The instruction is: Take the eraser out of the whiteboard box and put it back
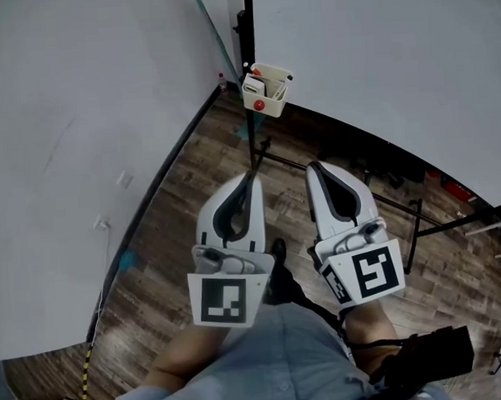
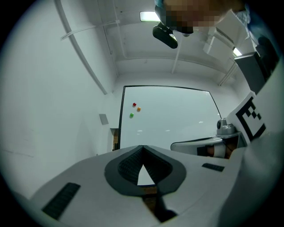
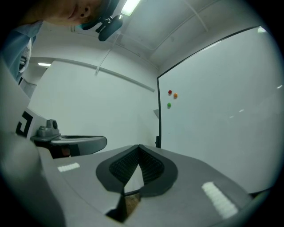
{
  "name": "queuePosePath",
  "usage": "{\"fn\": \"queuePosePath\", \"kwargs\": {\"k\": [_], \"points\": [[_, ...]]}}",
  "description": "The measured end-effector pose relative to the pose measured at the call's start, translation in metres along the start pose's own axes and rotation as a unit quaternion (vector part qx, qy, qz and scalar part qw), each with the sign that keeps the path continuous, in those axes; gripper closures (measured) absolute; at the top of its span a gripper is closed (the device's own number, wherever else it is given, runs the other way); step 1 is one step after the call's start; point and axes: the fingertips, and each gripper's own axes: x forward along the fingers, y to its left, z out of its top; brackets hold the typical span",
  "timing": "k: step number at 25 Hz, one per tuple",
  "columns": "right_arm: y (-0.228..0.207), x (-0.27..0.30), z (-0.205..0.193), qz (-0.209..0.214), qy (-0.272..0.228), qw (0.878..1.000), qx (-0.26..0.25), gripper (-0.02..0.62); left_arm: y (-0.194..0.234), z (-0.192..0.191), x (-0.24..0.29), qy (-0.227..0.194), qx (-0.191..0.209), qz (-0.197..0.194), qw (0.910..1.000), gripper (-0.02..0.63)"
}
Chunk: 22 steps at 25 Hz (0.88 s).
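a person is holding the left gripper (image 1: pixel 251 178) and the right gripper (image 1: pixel 316 167) side by side above the wooden floor (image 1: pixel 184 190), both pointing toward the whiteboard (image 1: pixel 377 57). each gripper's jaws are pressing together at the tips, with nothing between them. the box (image 1: pixel 266 89) is hanging at the whiteboard's lower corner, well apart from both grippers. pale things are sticking up inside it, but the eraser is too small to tell apart among them. a small red round thing (image 1: pixel 259 106) is showing on the box's front. three coloured dots (image 2: pixel 134 104) are sitting on the whiteboard.
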Motion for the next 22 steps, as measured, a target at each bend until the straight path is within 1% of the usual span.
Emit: {"fn": "queuePosePath", "kwargs": {"k": [6,9,14,18,22], "points": [[-0.032,0.053,-0.006,0.016,-0.003,1.000,0.006,0.595,0.019,-0.005,0.057,-0.001,0.011,0.002,0.9999,0.601],[-0.046,0.083,-0.007,0.029,-0.005,1.000,0.010,0.595,0.032,-0.006,0.086,0.002,0.016,0.010,0.9998,0.601],[-0.065,0.123,-0.009,0.056,-0.002,0.998,0.006,0.594,0.049,-0.002,0.128,-0.009,0.023,0.024,0.9994,0.601],[-0.080,0.147,-0.013,0.077,0.000,0.997,-0.002,0.594,0.054,0.000,0.155,-0.019,0.029,0.036,0.9987,0.601],[-0.088,0.164,-0.015,0.095,0.002,0.995,-0.007,0.594,0.061,-0.001,0.168,-0.018,0.033,0.052,0.9979,0.601]]}}
